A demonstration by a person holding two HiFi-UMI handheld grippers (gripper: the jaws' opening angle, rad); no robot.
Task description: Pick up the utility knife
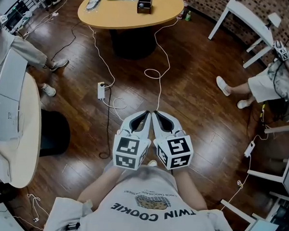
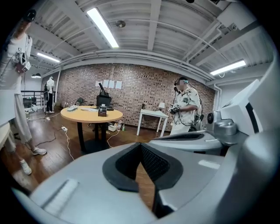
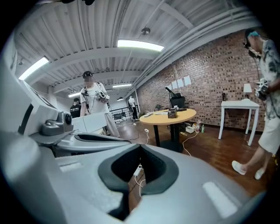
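Task not started. L white plastic hand-held gripper (image 1: 144, 114) and R hand-held gripper (image 1: 157, 114): both clenched, empty, side by side at chest. Utility knife not identifiable; prob. among small items on round tan wooden worktop (image 1: 116, 18) at 12 o'clock, well apart. Approach and grasp remain.

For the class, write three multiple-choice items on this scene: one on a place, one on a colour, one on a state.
1. The black box stands on: A a chair; B the round table; C a shelf.
2. The power strip is: A white; B red; C black.
3. The left gripper is: A wide open; B shut on a knife; C shut and empty.

Key: 1 B, the box sits on the tabletop. 2 A, its casing shows white. 3 C, its jaws meet with nothing between them.
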